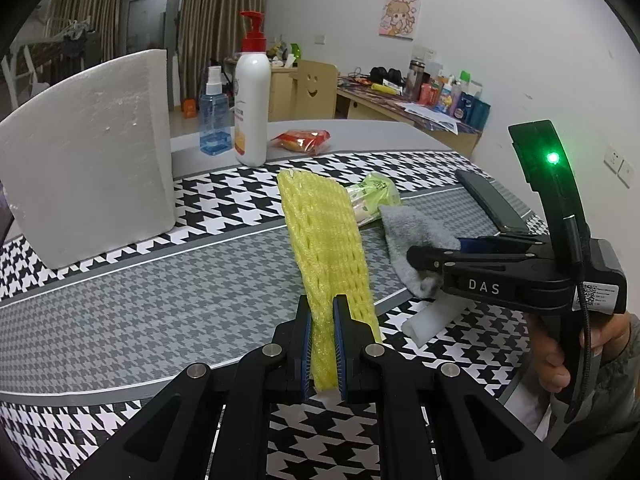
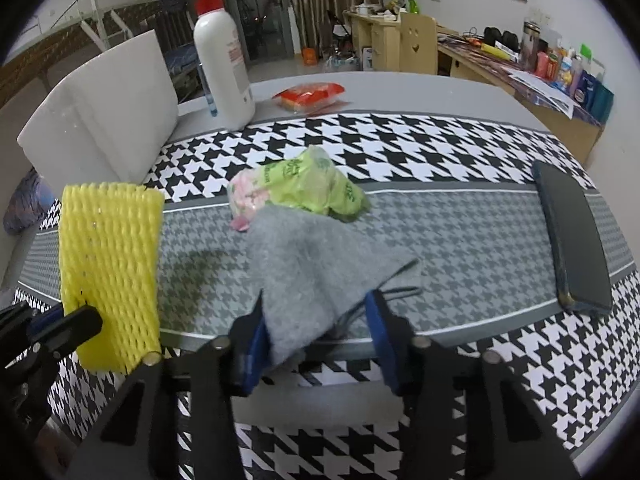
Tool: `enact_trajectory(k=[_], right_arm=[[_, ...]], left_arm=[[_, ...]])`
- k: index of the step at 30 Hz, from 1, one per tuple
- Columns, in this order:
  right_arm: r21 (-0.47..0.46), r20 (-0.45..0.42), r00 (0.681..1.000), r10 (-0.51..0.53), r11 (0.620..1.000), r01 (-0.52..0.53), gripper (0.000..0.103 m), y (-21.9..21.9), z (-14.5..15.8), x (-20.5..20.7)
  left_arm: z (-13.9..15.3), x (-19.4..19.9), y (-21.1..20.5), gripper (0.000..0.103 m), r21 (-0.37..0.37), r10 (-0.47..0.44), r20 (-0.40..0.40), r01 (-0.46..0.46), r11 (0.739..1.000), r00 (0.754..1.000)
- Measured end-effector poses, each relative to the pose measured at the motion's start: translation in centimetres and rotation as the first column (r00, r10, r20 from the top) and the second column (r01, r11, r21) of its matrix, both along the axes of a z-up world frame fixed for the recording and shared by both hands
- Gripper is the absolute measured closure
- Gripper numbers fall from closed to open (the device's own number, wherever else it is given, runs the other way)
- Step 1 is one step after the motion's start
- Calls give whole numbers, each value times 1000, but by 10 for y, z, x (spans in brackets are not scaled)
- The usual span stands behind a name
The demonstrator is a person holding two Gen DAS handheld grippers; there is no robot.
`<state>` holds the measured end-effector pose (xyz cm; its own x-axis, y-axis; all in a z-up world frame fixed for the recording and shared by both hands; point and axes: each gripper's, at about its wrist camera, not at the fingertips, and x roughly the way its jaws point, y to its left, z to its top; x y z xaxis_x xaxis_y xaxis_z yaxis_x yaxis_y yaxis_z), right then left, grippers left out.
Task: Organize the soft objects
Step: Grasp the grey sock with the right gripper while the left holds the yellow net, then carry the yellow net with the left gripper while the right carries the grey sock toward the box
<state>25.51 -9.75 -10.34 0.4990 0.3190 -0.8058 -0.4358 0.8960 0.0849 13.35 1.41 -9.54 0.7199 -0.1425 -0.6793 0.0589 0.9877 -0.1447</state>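
My left gripper is shut on the lower end of a yellow foam net sleeve, which stands upright above the houndstooth mat. In the right wrist view the same sleeve hangs at the left. A grey cloth lies crumpled on the mat, and its near corner sits between the jaws of my right gripper. The left pad touches the cloth, while the right pad stands apart from it. Behind the cloth lies a green plastic bag with pink-and-white contents.
A white foam block stands at the back left. Beside it are a lotion pump bottle and a blue spray bottle. A red snack pack lies behind. A dark flat case lies at the right. A small white foam piece lies near the front edge.
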Motion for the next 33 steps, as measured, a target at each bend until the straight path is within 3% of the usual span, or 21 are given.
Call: enact_trajectory(k=[6,33], right_arm=[[-54,20,999,27,998,-26,85,5,-1,-4],[70,201,977,71,994,-86,86,0,58,-51]], left_arm=[[1,-5,1,92,-5,-1,5,1,1000,1000],[36,-29,29,92,45,94,117,-100,994,989]])
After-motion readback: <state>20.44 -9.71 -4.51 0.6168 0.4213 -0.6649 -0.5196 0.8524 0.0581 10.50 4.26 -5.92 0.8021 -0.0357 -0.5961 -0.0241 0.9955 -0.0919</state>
